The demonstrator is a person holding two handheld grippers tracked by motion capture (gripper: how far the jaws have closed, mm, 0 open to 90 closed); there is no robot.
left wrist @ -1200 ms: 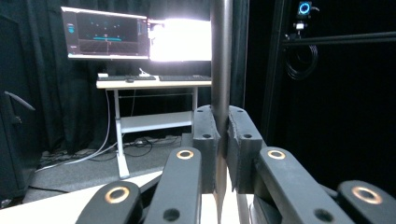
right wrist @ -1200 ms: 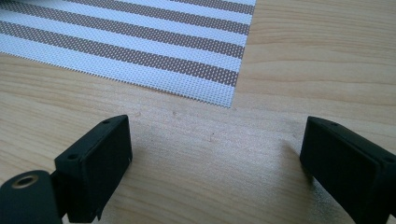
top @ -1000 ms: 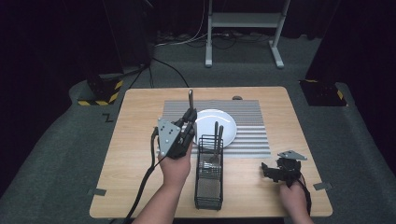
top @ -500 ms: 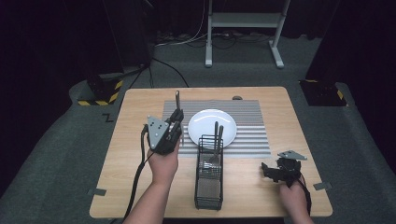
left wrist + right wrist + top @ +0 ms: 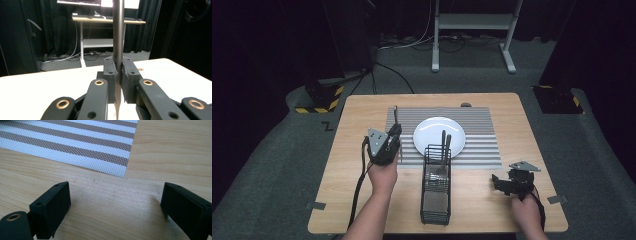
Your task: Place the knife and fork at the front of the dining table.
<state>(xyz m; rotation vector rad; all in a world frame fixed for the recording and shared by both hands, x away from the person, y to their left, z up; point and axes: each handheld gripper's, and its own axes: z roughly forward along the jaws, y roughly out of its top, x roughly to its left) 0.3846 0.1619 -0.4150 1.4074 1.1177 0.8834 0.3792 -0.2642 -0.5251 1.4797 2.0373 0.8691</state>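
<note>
My left gripper (image 5: 393, 132) hovers over the left edge of the striped placemat (image 5: 482, 135), just left of the white plate (image 5: 432, 131). It is shut on a slim metal utensil (image 5: 395, 115) whose handle sticks out beyond the fingertips. In the left gripper view the pads (image 5: 110, 72) clamp that utensil (image 5: 118, 30) upright between them. A black wire caddy (image 5: 435, 200) stands in front of the plate with two utensils (image 5: 444, 142) in it. My right gripper (image 5: 502, 184) rests low at the table's front right, jaws open wide over bare wood (image 5: 115, 202) near the placemat corner (image 5: 75, 142).
The wooden table (image 5: 362, 110) has free room on its left side and along the far edge. A small dark object (image 5: 466, 105) lies at the placemat's far edge. Beyond the table are a desk frame (image 5: 472, 30) and dark floor.
My left gripper has carried the utensil leftward and down, from beside the caddy and plate to the placemat's left edge. The right gripper has stayed put.
</note>
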